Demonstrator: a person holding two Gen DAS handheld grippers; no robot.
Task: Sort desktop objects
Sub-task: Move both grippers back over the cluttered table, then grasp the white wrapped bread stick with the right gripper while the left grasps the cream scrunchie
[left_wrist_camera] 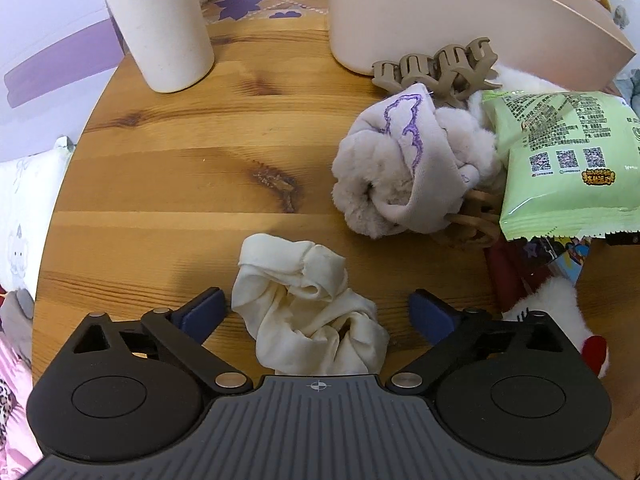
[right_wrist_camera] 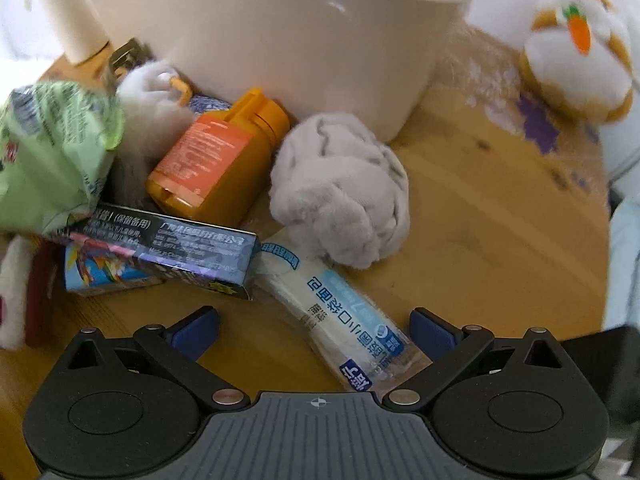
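In the left wrist view my left gripper is open, its blue pads on either side of a cream cloth scrunchie lying on the wooden table. A fluffy grey-pink sock bundle, a tan hair claw and a green snack bag lie to the right. In the right wrist view my right gripper is open around a blue-and-white bread packet. Beyond it lie a grey sock ball, an orange bottle, a dark card box and the green snack bag.
A large beige bin stands at the back, also in the right wrist view. A white cylinder cup stands back left. A plush toy with a carrot sits far right. A white fluffy item lies near the right edge.
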